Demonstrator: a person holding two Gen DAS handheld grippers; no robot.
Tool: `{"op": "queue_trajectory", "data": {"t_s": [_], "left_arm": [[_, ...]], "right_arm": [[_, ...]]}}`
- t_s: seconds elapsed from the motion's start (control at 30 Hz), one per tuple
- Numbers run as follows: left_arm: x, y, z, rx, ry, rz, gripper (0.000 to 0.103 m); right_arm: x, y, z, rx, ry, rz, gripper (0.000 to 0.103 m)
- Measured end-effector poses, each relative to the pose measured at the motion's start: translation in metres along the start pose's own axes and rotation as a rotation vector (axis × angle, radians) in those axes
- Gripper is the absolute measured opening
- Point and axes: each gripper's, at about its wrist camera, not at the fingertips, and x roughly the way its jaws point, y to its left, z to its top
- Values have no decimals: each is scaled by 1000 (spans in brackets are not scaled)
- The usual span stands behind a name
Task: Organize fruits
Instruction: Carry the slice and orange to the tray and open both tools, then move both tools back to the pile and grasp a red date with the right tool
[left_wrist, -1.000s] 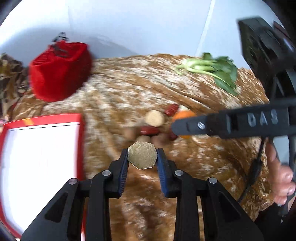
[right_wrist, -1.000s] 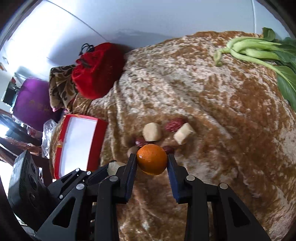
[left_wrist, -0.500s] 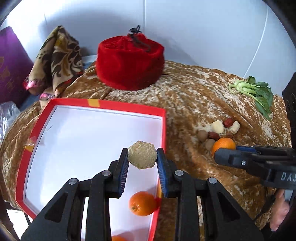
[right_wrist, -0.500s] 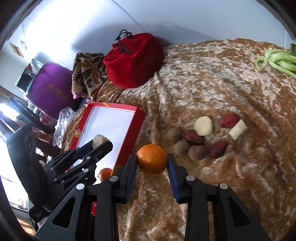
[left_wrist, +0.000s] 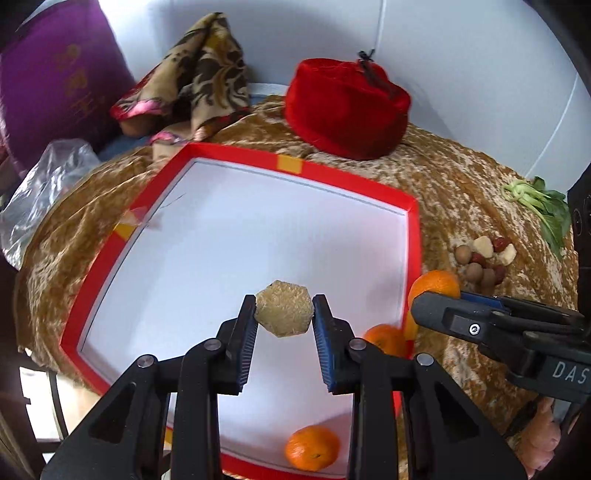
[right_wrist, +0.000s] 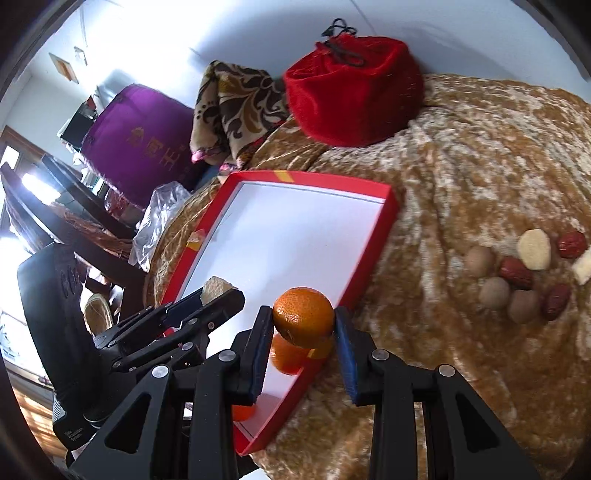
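My left gripper (left_wrist: 284, 314) is shut on a tan hexagonal cake (left_wrist: 283, 313) and holds it above the white floor of a red-rimmed tray (left_wrist: 280, 164). My right gripper (right_wrist: 303, 317) is shut on an orange (right_wrist: 303, 312) over the tray's right rim (right_wrist: 373, 254); the held orange also shows in the left wrist view (left_wrist: 436, 286). Two oranges lie in the tray, one near the right rim (left_wrist: 386, 339) and one at the front (left_wrist: 312, 446). The left gripper with the cake (right_wrist: 216, 288) shows in the right wrist view.
Several red dates, brown round fruits and pale pieces (right_wrist: 517, 273) lie on the brown velvet cloth (right_wrist: 461, 166) right of the tray. A red velvet pouch (left_wrist: 347, 107) stands behind it, a patterned cloth (left_wrist: 199, 74) at back left, greens (left_wrist: 543, 206) at far right.
Both grippers have moved left from the fruit pile to the tray, each still holding its item. The right gripper's orange has come over the tray's right rim.
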Motion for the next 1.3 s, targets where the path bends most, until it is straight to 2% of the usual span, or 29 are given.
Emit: {"op": "queue_trajectory", "data": {"t_s": [0.1, 0.27, 0.53, 0.73, 1.0, 1.1, 1.13, 1.17, 1.23, 1.3], "left_arm": [[0, 9, -10, -30, 14, 12, 27], [5, 4, -21, -15, 49, 0, 27], [11, -2, -17, -20, 76, 13, 28], [20, 9, -20, -81, 125, -2, 28], [19, 9, -16, -81, 108, 42, 28], [20, 8, -14, -77, 106, 64, 31], [19, 7, -13, -74, 100, 77, 35], [18, 7, -12, -75, 87, 88, 42], [13, 6, -8, -81, 53, 96, 49], [6, -2, -3, -62, 3, 121, 49]], "right_arm": [[8, 12, -4, -26, 6, 2, 34], [20, 23, -9, -61, 13, -16, 34], [33, 33, -14, -121, 7, -51, 34], [42, 35, -13, -143, 6, -53, 35], [33, 31, -9, -122, -18, -40, 36], [25, 25, -6, -93, -37, -27, 36], [21, 23, -5, -81, -43, -31, 36], [17, 20, -3, -71, -51, -27, 36], [8, 14, 1, -47, -68, -23, 36], [-3, 6, 4, -18, -85, -16, 36]]}}
